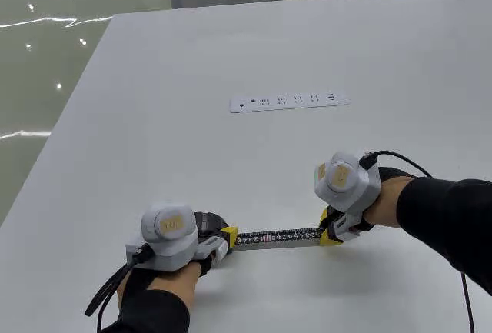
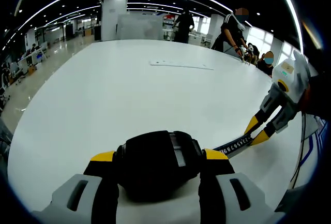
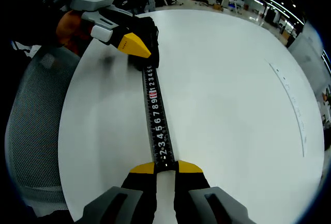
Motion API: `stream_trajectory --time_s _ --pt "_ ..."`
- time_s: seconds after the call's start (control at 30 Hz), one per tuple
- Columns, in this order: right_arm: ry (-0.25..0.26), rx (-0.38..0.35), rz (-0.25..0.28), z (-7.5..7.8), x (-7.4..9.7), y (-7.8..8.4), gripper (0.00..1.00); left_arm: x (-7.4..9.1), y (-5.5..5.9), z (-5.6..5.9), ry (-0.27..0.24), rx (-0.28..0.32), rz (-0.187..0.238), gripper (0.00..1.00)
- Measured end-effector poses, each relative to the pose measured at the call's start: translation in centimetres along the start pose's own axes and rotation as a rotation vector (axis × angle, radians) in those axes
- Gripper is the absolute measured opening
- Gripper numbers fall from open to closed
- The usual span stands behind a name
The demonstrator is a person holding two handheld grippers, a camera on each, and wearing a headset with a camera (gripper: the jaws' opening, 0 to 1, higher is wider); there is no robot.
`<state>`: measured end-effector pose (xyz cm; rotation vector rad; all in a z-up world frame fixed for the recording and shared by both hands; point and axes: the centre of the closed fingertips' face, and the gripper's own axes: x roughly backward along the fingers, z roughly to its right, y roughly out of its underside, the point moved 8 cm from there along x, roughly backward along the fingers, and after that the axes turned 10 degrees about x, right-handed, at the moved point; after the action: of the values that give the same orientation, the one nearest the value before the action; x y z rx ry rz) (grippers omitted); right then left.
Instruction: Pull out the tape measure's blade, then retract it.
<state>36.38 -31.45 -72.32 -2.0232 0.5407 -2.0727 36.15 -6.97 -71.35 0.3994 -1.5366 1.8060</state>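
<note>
The blade (image 1: 277,236) runs 9-to-3 o'clock in the head view — left gripper (image 1: 224,239) clamped on the case (image 2: 158,164) at 9, right gripper (image 1: 329,235) pinching its tip at 3.

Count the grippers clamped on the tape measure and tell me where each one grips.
2. The left gripper is shut on the tape measure's black case; the right gripper pinches the free end of the blade stretched out between them. None seems hidden.
</note>
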Motion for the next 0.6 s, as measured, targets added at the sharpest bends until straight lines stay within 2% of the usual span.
stream_trajectory --time_s 0.6 --pt "-0.003 0.051 0.017 0.0 -0.7 -1.2 0.09 0.0 0.0 0.0 -0.002 0.004 -0.001 0.57"
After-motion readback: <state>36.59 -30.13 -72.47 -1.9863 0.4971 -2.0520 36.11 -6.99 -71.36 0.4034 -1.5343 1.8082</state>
